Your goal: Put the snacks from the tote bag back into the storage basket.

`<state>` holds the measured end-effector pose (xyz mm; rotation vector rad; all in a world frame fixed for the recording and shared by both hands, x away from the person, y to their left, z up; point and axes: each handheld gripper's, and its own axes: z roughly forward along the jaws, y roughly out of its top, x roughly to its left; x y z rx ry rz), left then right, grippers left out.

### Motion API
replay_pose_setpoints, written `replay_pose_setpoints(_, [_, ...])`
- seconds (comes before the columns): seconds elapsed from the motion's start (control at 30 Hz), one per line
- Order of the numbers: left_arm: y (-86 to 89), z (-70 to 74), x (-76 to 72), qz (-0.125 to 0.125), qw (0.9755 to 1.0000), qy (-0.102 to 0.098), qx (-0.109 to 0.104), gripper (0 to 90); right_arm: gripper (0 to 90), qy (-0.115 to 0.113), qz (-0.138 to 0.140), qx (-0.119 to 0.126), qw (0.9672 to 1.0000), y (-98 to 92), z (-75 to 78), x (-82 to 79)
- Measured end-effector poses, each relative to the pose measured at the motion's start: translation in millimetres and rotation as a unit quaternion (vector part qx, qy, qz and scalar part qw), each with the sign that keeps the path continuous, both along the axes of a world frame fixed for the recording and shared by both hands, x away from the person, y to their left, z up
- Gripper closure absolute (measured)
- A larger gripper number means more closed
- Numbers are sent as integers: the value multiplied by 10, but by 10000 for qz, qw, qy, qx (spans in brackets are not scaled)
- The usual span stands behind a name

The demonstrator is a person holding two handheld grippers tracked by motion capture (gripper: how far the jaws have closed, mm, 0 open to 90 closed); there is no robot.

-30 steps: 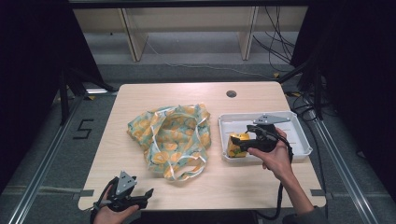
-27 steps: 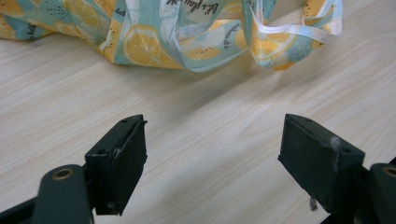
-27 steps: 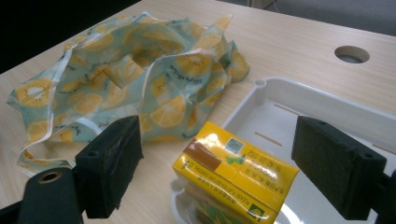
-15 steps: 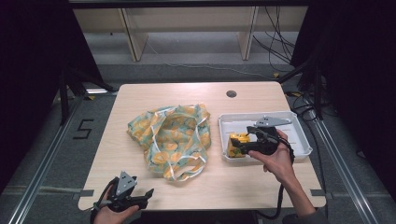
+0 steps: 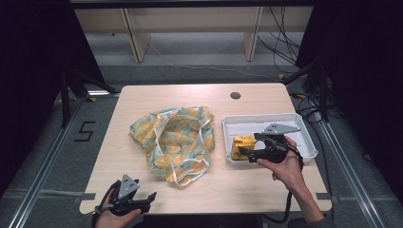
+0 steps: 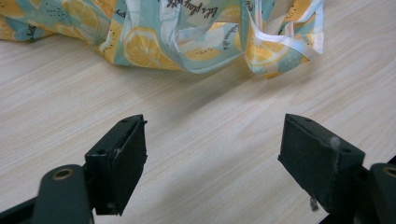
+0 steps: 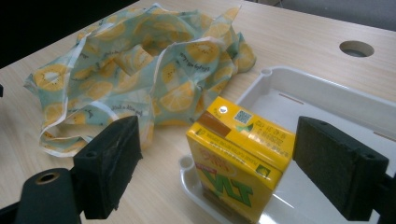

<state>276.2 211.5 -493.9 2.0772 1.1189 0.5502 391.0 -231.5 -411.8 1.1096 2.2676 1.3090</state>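
Wooden table [image 5: 142, 102]: yellow carton [image 7: 240, 161] upright in white tray's [image 5: 285, 121] corner nearest lemon-print bag [image 5: 173, 140]. Right gripper [image 7: 236, 165] spread astride carton, w/o contact; grasp, bagging left. Left gripper [image 6: 212, 161] spread, idle near bag.

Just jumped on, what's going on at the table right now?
A person holds a gripper in each hand. The right gripper is open around a yellow juice carton standing in the white tray, jaws either side and not touching it. The left gripper hangs open over bare table near the lemon-print bag.
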Motion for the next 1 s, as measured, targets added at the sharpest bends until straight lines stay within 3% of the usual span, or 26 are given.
replay_pose_setpoints(0.07, [1,1,0,1,10000,3,0,223,164,48,19,62,10000,-3,-3,-10])
replay_pose_setpoints(0.1, [2,1,0,3,10000,4,-7,223,163,-89,29,2,10000,-28,-8,-26])
replay_pose_setpoints(0.13, [1,1,-2,14,10000,9,-8,223,163,-89,29,2,10000,-28,-8,-26])
replay_pose_setpoints(0.2, [29,24,-3,-119,9997,66,182,223,162,131,-21,186,9997,-25,-10,-96])
replay_pose_setpoints(0.23, [13,12,-2,-55,10000,-7,69,223,162,34,5,123,9999,-41,-20,-105])
replay_pose_setpoints(0.47, [4,10,-5,-12,10000,-28,6,223,161,82,13,126,9999,-93,-111,-236])
replay_pose_setpoints(0.63, [0,9,-6,-17,10000,-17,-16,223,162,192,-30,158,9997,-122,-178,-321])
replay_pose_setpoints(0.73, [15,20,-4,-98,9999,-11,94,223,162,154,-32,213,9996,-115,-227,-342])
replay_pose_setpoints(0.8, [1,8,-5,-12,10000,-29,-4,223,163,171,4,201,9997,-120,-277,-371])
replay_pose_setpoints(0.83, [16,17,-4,-87,9999,-7,91,223,163,70,34,150,9999,-129,-293,-368])
replay_pose_setpoints(1.0, [10,13,-5,-50,10000,-36,61,223,163,153,54,190,9997,-117,-338,-425])
